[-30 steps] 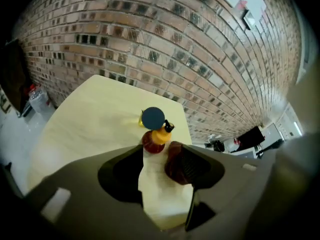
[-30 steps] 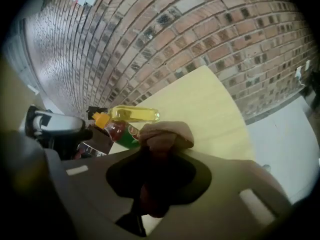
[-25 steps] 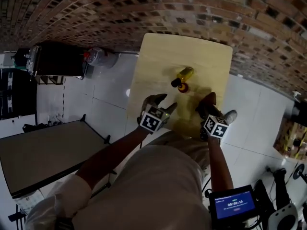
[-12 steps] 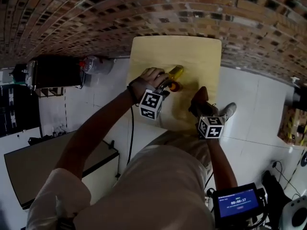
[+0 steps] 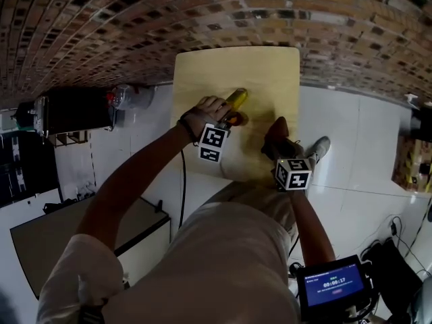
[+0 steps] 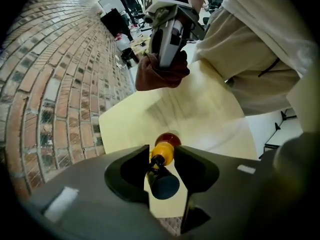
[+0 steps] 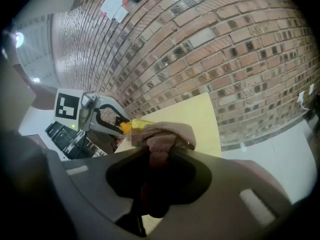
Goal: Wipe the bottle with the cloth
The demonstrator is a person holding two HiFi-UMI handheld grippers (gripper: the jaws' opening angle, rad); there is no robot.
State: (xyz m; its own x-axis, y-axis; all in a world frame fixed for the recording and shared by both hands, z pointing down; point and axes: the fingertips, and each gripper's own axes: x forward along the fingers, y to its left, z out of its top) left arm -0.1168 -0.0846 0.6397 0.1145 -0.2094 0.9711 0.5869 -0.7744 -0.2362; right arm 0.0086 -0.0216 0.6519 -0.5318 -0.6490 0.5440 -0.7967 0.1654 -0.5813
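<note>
Only its own view shows your left gripper (image 6: 162,160), jaws just closing, pinching the bottle (image 6: 161,183) by its neck; your right gripper (image 7: 157,153) clenches the cloth (image 7: 169,133).

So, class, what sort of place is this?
Probably a workshop or lab, not a home: bare brick wall, white tiled floor, a lone wooden table, and black equipment nearby.
</note>
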